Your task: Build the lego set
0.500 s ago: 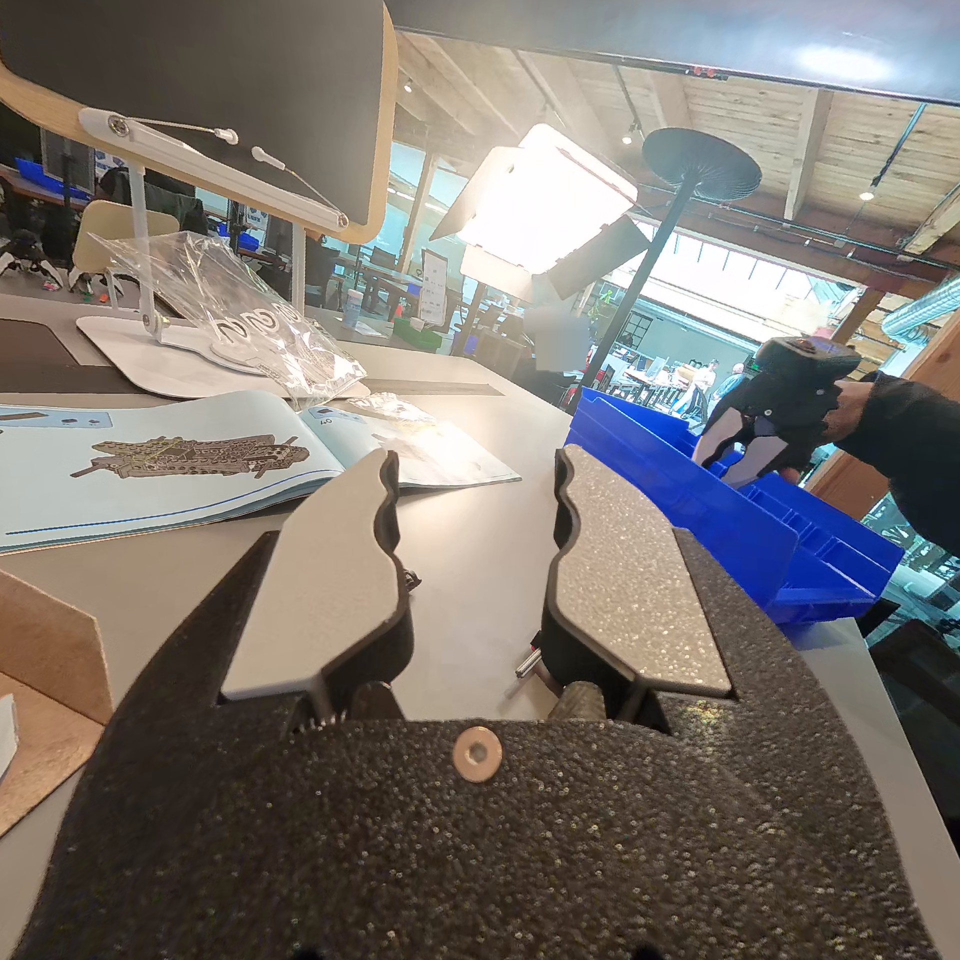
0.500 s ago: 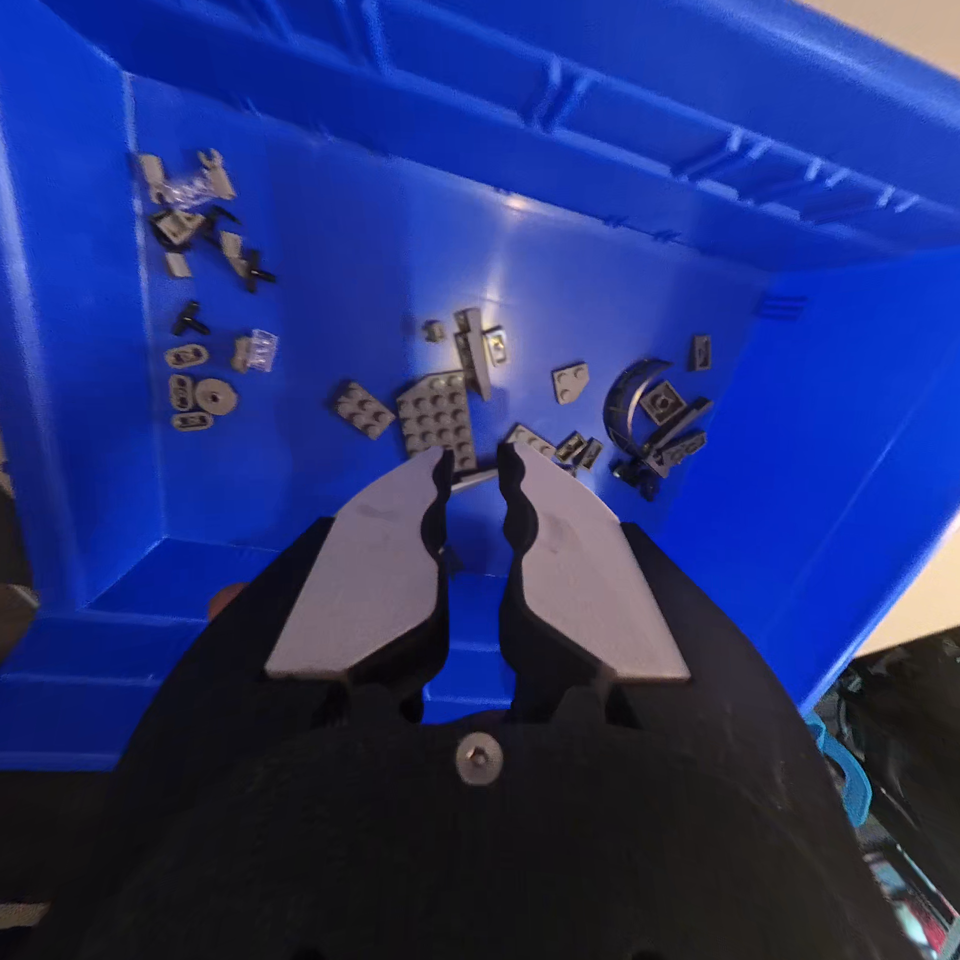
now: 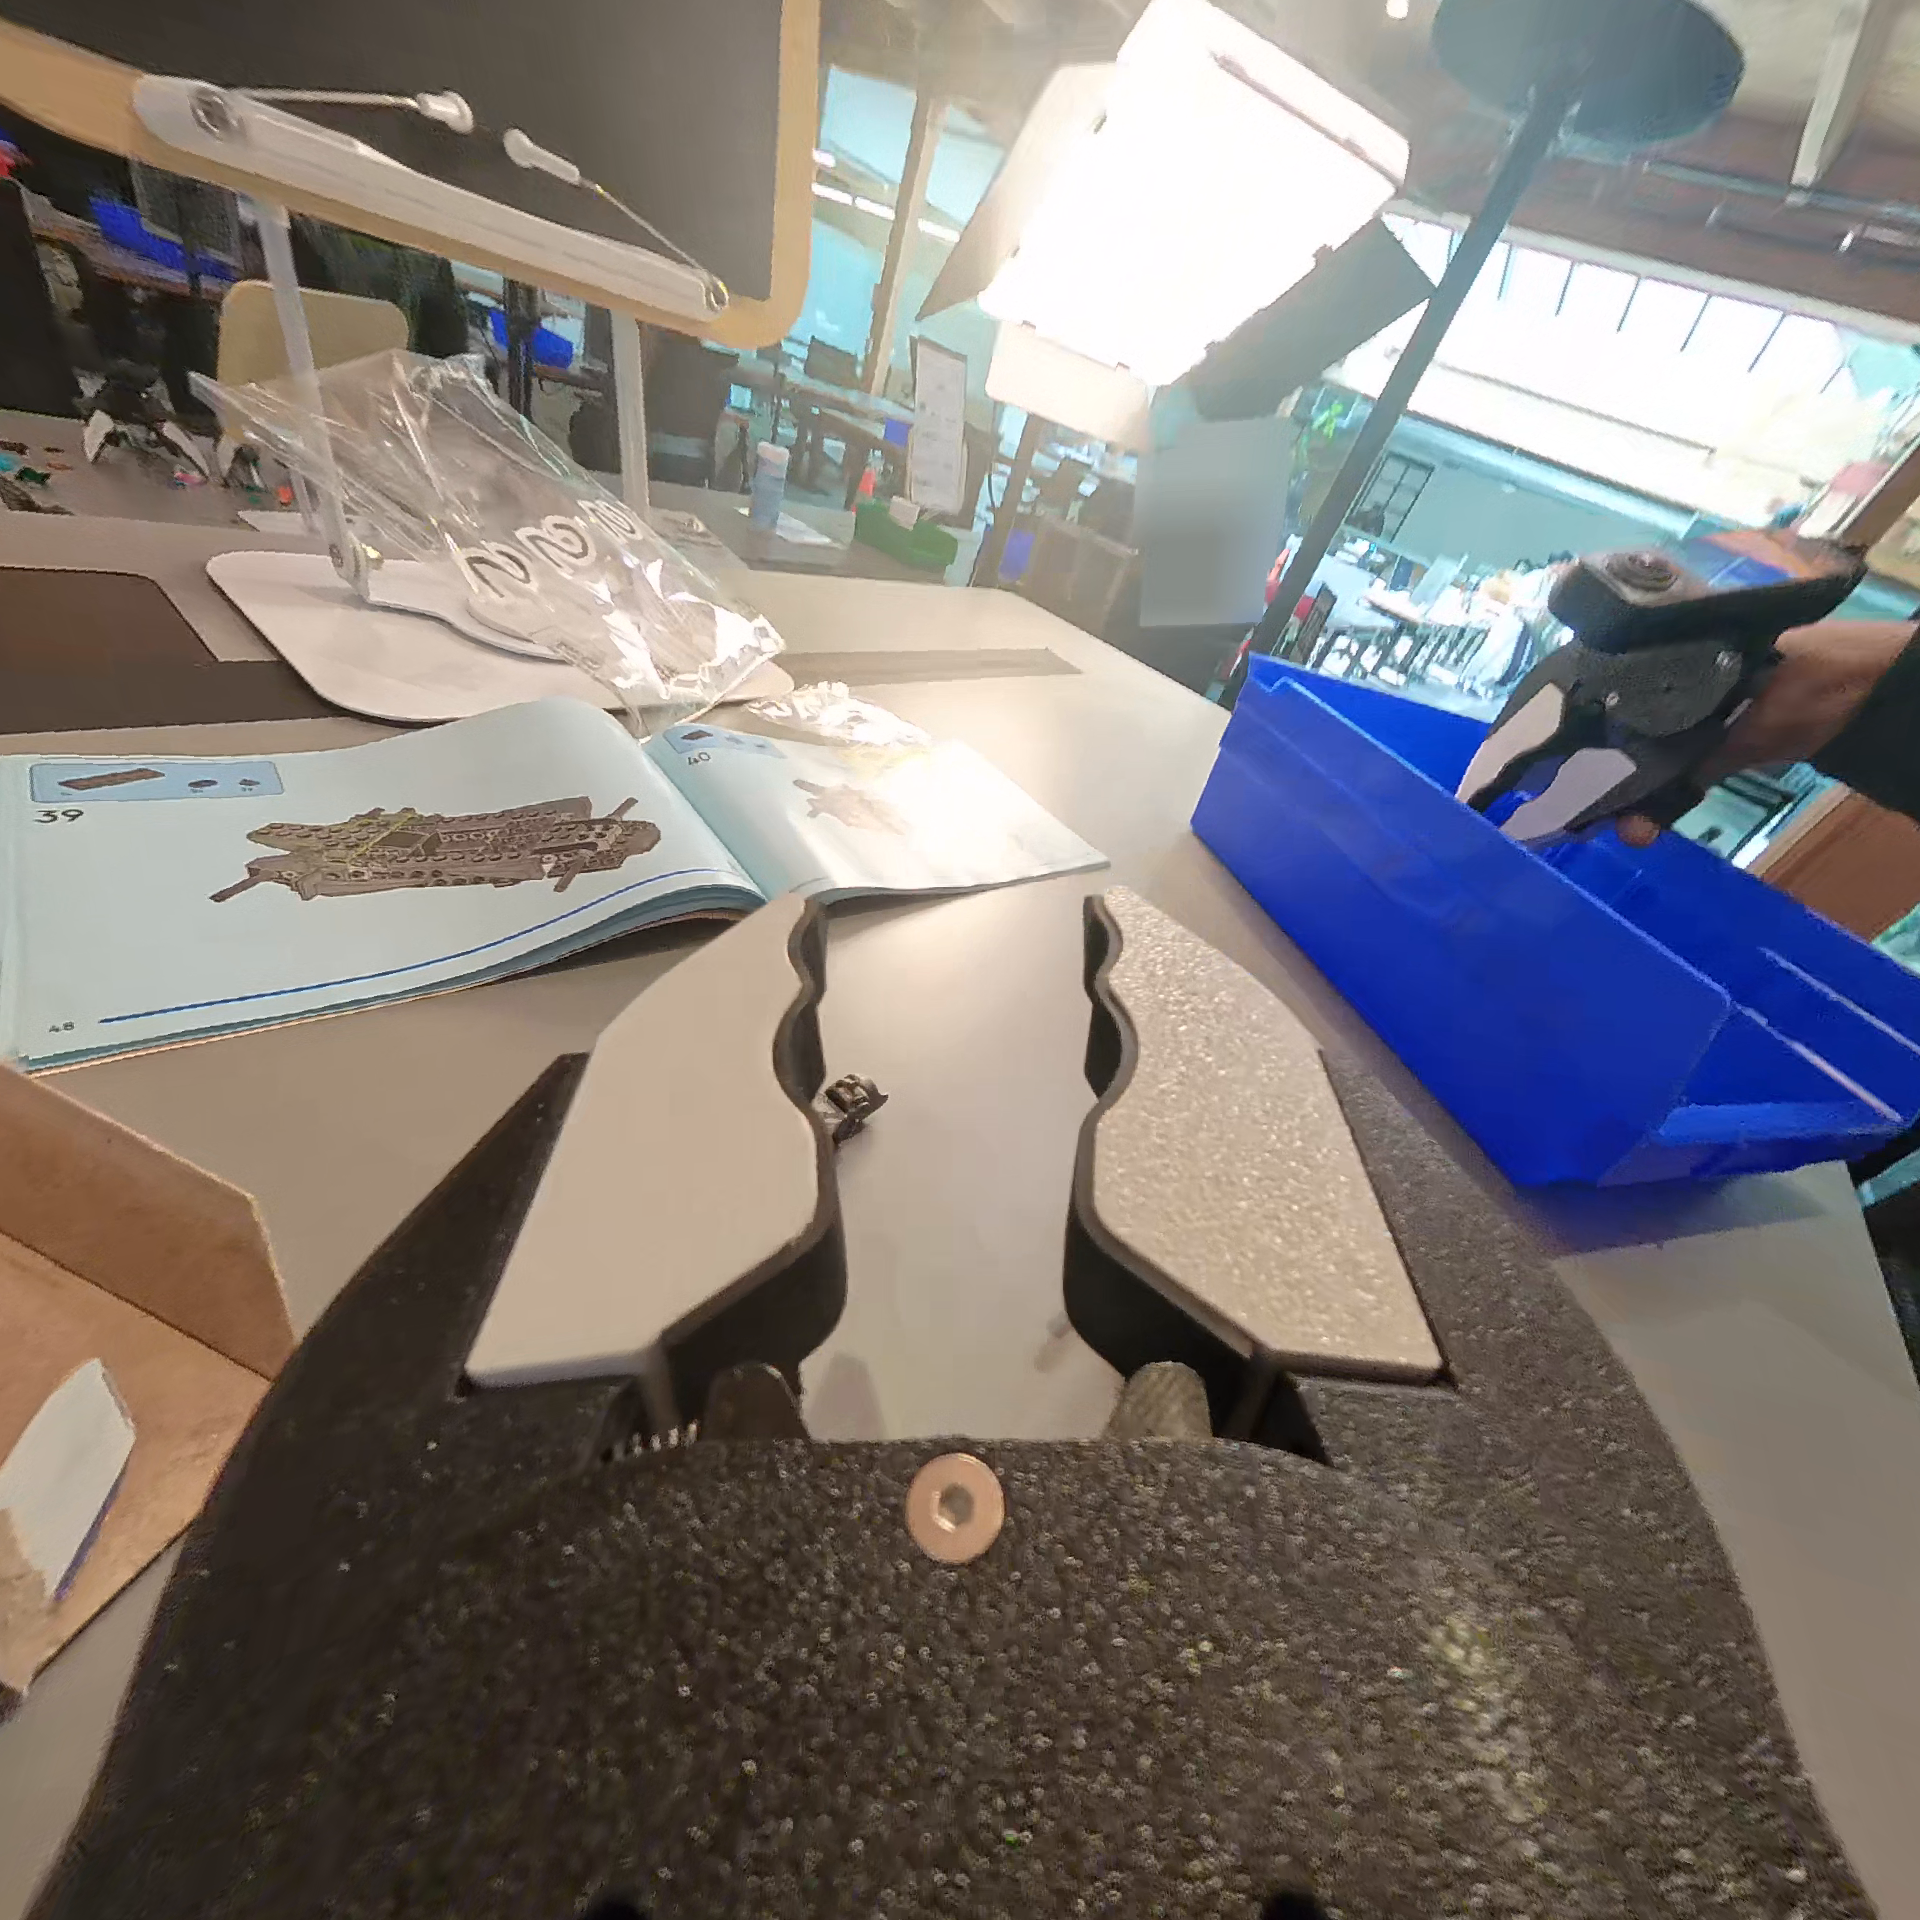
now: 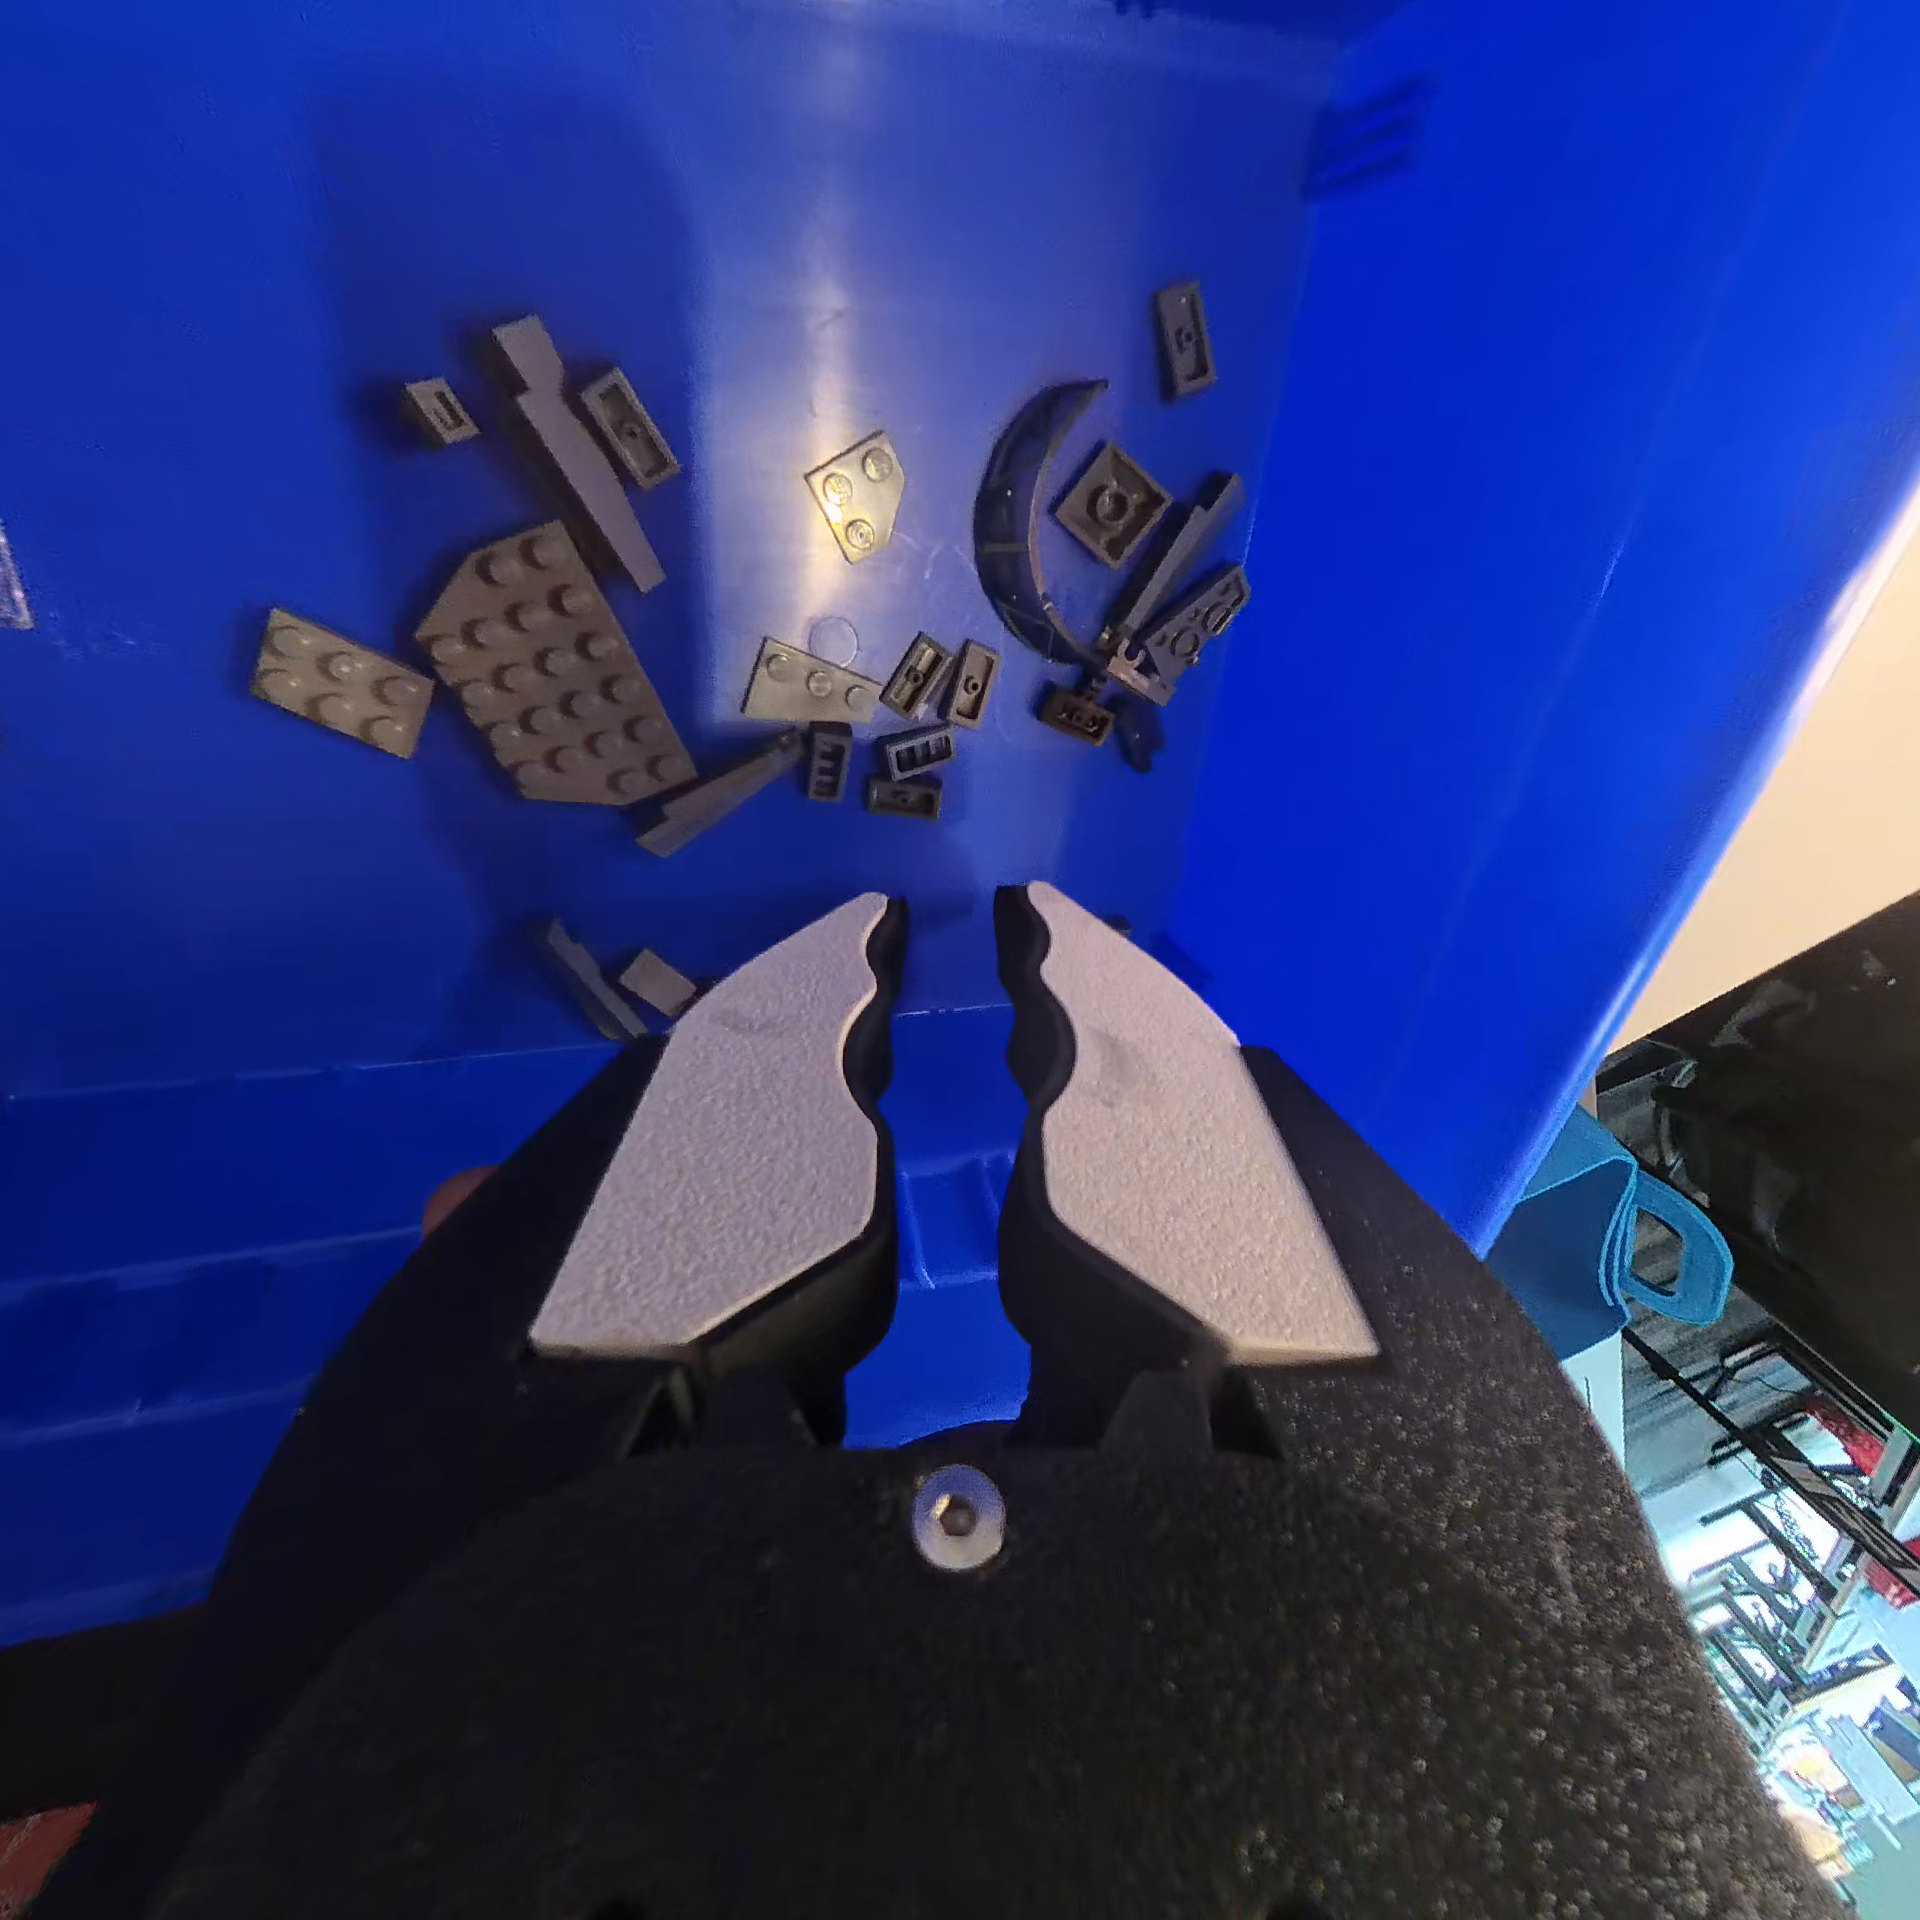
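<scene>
Two grippers gape: left point(image 3: 951, 925) above table point(image 3: 966, 1195); right point(image 4: 948, 914) seemingly inside bin point(image 4: 1455, 623).

We observe the left hand-held gripper point(image 3: 951, 940) low over the grey bench point(image 3: 1039, 727), its jaws standing apart with nothing between the pads. A small dark part point(image 3: 854, 1096), possibly a building-brick piece, lies on the bench just beside the left finger's inner edge. An open instruction booklet point(image 3: 416, 862) lies ahead, crumpled clear plastic bags point(image 3: 540, 540) beyond it. To the right, the right hand-held gripper point(image 3: 1527, 800) dips into a blue bin point(image 3: 1455, 935).
</scene>
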{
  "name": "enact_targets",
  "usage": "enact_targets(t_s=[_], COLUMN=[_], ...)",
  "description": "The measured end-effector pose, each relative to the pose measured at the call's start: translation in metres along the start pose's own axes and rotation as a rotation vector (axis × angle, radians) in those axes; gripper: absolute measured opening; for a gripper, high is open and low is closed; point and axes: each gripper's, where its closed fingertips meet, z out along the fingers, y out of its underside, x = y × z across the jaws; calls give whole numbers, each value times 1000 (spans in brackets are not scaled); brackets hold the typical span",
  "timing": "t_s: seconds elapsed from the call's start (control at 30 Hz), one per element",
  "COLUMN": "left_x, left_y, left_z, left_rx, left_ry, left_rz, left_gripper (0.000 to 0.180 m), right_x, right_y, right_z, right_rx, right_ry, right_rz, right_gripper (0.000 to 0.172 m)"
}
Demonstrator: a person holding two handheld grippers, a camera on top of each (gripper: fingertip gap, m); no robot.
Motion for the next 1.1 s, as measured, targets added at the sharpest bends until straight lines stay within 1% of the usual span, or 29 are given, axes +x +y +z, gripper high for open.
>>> enact_targets(t_s=[0.07,0.17,0.27,0.47,0.63,0.7,0.77,0.93,1.1], left_x=[2,-1,-1,-7,-10,-9,-9,-9,-11], left_y=[4,15,20,17,16,17,18,18,16], left_z=[3,6,8,4,4,4,5,5,4], left_rx=[-44,-122,-146,-119,-116,-121,-125,-127,-115], left_ry=[-11,-63,-63,-50,-46,-45,-46,-43,-40], left_rz=[33,97,101,20,-14,-12,-8,-14,-32], left_gripper=[44,43,43,44,46,46,46,47,47], right_x=[-1,-1,-3,-6,-7,-7,-9,-10,-8], right_y=[0,-3,-5,-2,0,-1,0,1,1], right_z=[2,8,17,32,41,41,41,41,37], right_rx=[-6,-27,-71,-151,-197,-201,-202,-217,-195], right_ry=[-11,-33,-60,-117,-121,-122,-145,-148,-128], right_rz=[-7,-33,-78,-122,-146,-144,-139,-133,-130], right_gripper=[17,17,17,21,23,23,18,17,17])
